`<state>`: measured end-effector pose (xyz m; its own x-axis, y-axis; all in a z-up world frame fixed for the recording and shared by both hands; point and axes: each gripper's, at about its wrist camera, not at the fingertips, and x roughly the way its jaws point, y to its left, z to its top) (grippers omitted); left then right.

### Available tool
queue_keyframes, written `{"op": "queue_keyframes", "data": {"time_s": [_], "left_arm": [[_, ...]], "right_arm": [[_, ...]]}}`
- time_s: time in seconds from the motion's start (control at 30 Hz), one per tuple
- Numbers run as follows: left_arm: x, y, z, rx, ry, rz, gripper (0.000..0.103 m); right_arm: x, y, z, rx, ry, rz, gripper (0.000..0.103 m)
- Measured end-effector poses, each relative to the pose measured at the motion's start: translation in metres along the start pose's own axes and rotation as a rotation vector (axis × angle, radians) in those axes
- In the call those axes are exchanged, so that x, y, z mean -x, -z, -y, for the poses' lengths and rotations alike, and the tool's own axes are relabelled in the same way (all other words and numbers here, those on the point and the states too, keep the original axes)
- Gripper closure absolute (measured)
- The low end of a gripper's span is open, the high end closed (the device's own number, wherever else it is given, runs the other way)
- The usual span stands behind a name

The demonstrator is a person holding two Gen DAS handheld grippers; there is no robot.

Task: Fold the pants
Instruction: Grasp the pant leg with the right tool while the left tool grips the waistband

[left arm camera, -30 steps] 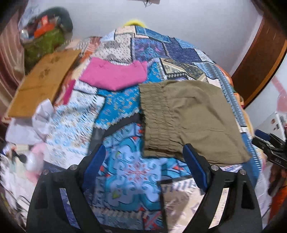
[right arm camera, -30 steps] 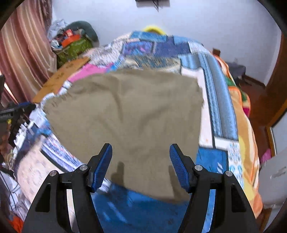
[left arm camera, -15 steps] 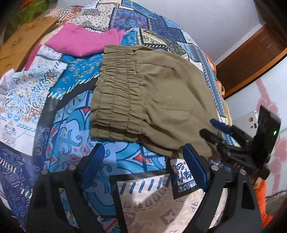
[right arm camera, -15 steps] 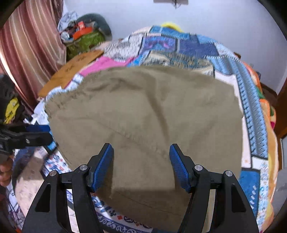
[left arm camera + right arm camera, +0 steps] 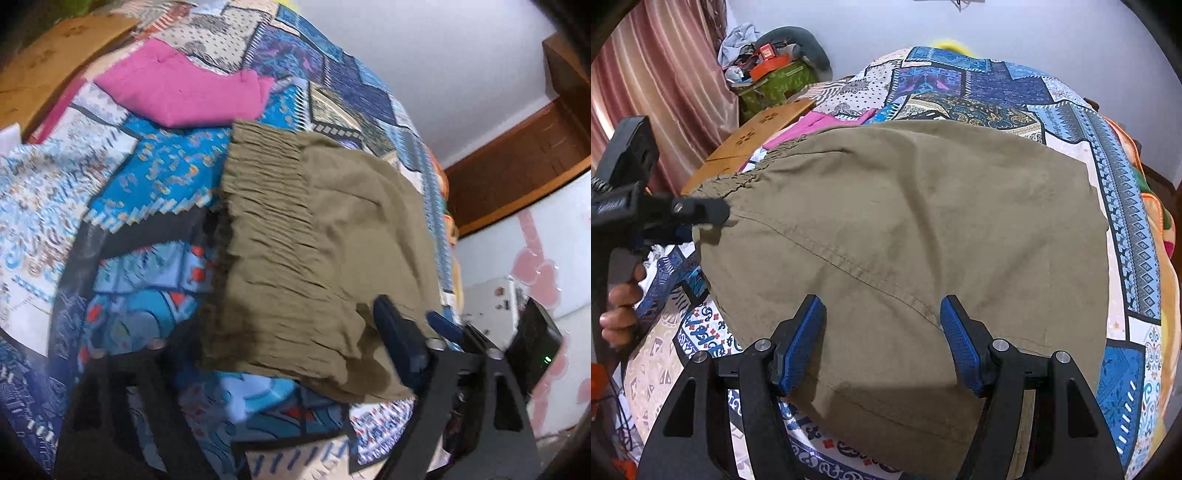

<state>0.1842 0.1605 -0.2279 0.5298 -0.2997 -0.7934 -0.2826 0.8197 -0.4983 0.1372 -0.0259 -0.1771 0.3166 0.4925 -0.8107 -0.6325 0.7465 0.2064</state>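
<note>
Here the olive pants lie folded flat on the patchwork bedspread of the bed. The right gripper hangs over their near hem, its jaws standing partly open with the cloth beneath the gap and neither blue pad pressing on it. The left gripper sits at the gathered waistband; its jaws are closing with the near corner of the waistband between them, the left finger hidden behind the cloth, so contact cannot be told. The right wrist view alone shows the left gripper's black fingertip resting at the waistband edge, the hand that holds it, and farther off a striped curtain. The left wrist view alone shows the pink garment beyond the waistband in full.
</note>
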Motion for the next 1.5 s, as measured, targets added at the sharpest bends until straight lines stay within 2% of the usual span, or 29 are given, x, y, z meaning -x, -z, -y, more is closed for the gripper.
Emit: {"op": "queue_keyframes", "data": {"time_s": [0.03, 0.2, 0.4, 0.57, 0.7, 0.77, 0.8, 0.93, 1.1, 1.2, 1.27, 1.37, 1.47, 1.5], "left_arm": [[0.001, 0.000, 0.000, -0.005, -0.018, 0.007, 0.039], [0.007, 0.002, -0.002, -0.028, -0.045, 0.038, 0.050], [0.035, 0.018, 0.024, -0.240, -0.275, 0.146, 0.060], [0.059, 0.028, 0.025, -0.322, -0.411, 0.197, 0.064], [0.082, 0.034, 0.027, -0.382, -0.525, 0.268, 0.068], [0.093, 0.036, 0.031, -0.410, -0.548, 0.302, 0.069], [0.096, 0.037, 0.034, -0.419, -0.546, 0.312, 0.072], [0.113, 0.038, 0.060, -0.476, -0.512, 0.370, 0.073], [0.124, 0.027, 0.100, -0.519, -0.419, 0.398, 0.074], [0.123, 0.021, 0.107, -0.507, -0.400, 0.385, 0.074], [0.118, 0.019, 0.099, -0.479, -0.415, 0.368, 0.074], [0.111, 0.019, 0.067, -0.388, -0.442, 0.323, 0.073], [0.101, 0.019, 0.018, -0.258, -0.391, 0.204, 0.070], [0.093, 0.020, -0.005, -0.195, -0.355, 0.134, 0.069]], "right_arm": [[0.000, 0.000, 0.000, -0.002, -0.002, 0.001, 0.040], [0.002, 0.001, 0.001, -0.008, -0.001, 0.003, 0.040], [0.010, 0.005, -0.006, -0.002, -0.003, 0.007, 0.040], [0.023, 0.012, -0.013, 0.013, 0.011, 0.025, 0.040], [0.038, 0.018, -0.007, -0.026, 0.022, 0.054, 0.040], [0.044, 0.023, -0.003, -0.038, 0.048, 0.059, 0.040], [0.046, 0.025, 0.000, -0.040, 0.060, 0.059, 0.040], [0.054, 0.039, 0.010, -0.073, 0.097, 0.055, 0.040], [0.052, 0.050, 0.023, -0.172, 0.044, 0.061, 0.040], [0.050, 0.051, 0.025, -0.197, 0.025, 0.066, 0.040], [0.050, 0.051, 0.024, -0.193, 0.023, 0.067, 0.040], [0.051, 0.053, 0.023, -0.190, 0.019, 0.069, 0.040], [0.052, 0.055, 0.025, -0.194, 0.009, 0.071, 0.040], [0.052, 0.056, 0.024, -0.195, 0.006, 0.071, 0.040]]}}
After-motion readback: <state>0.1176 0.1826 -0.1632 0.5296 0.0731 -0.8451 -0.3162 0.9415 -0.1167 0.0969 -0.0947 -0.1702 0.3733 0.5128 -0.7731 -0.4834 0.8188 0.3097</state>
